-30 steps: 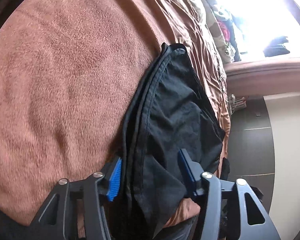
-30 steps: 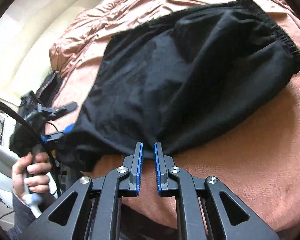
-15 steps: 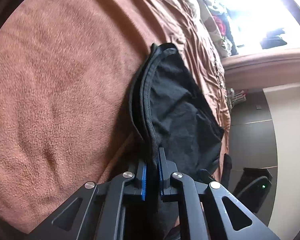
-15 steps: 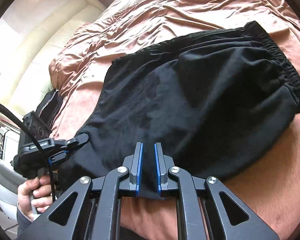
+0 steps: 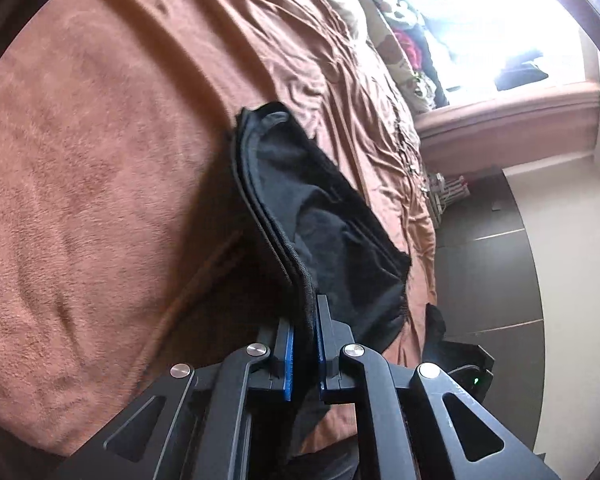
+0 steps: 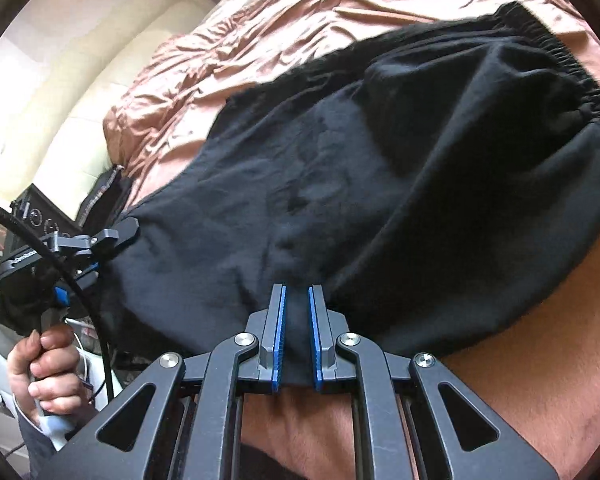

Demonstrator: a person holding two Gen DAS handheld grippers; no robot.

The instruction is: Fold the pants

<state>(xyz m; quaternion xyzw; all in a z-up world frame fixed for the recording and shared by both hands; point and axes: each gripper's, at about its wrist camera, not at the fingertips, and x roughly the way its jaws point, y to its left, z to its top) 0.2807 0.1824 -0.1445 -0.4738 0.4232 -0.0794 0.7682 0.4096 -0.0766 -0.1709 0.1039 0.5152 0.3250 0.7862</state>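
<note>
Black pants (image 6: 340, 184) lie on a brown blanket (image 6: 520, 392), elastic waistband at the far right. My right gripper (image 6: 297, 320) is shut on the near edge of the pants. My left gripper (image 5: 304, 344) is shut on a stacked hem edge of the pants (image 5: 324, 216) and holds it lifted off the blanket (image 5: 100, 160). The left gripper also shows in the right wrist view (image 6: 100, 248), clamped on the pants' left end, held by a hand.
A wrinkled satin bedspread (image 6: 320, 12) covers the far part of the bed. The bed edge and dark floor (image 5: 488, 280) lie to the right in the left wrist view. Clothes are piled by a bright window (image 5: 412, 40).
My left gripper closed on the pants' edge and has lifted it. My right gripper stayed shut on the near edge as the fabric drew taut and rose.
</note>
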